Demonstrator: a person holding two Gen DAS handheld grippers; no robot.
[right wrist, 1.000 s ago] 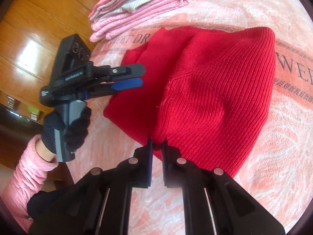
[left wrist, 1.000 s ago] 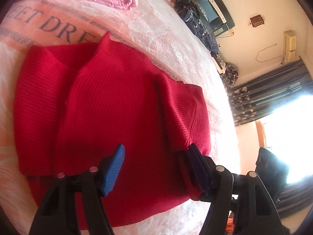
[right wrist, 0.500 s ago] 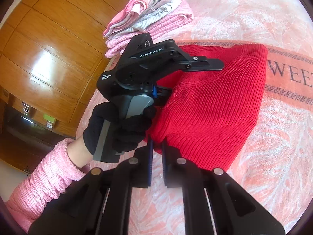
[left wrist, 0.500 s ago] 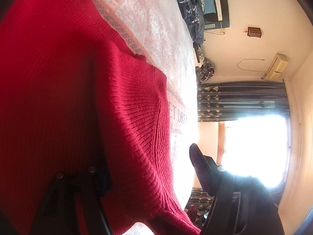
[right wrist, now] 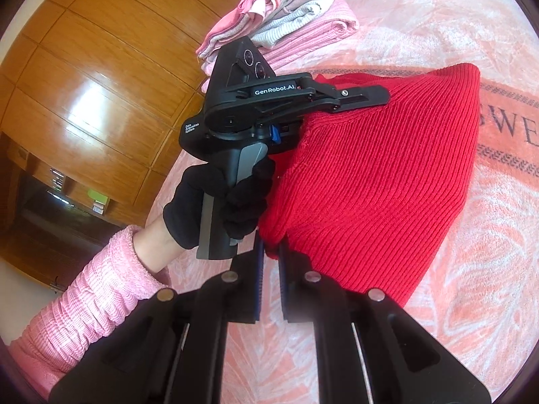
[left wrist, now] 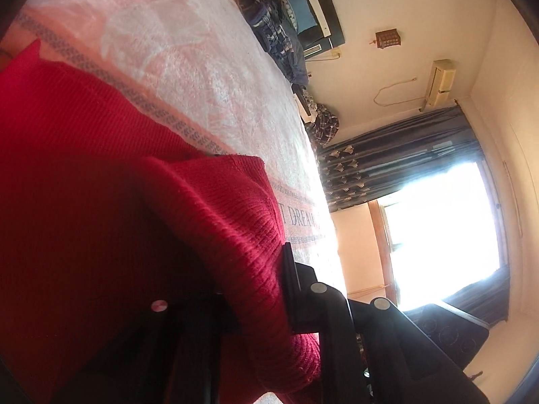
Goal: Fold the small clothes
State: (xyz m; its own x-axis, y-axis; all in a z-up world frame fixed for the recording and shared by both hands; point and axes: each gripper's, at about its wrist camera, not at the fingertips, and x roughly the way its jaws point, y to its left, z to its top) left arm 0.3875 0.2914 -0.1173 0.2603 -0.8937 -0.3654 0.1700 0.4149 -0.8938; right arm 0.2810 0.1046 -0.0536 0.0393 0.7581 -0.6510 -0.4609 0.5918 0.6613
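Having closed since a second ago, the left gripper [left wrist: 256, 289] apparently pinches the red sweater's [right wrist: 370, 181] edge beside the right gripper [right wrist: 269, 252], which clamps its corner, readying a fold.

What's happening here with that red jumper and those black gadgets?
A person in a pink sleeve is folding a red knitted sweater on a pink bedspread, using a handheld claw in each hand. The right claw is pinched shut on the sweater's near edge. The left claw, held in a black-gloved hand, also has knit gripped between its fingers. The sweater is lifted off the bed in a hump, mid-fold. A stack of folded pink and grey clothes sits behind.
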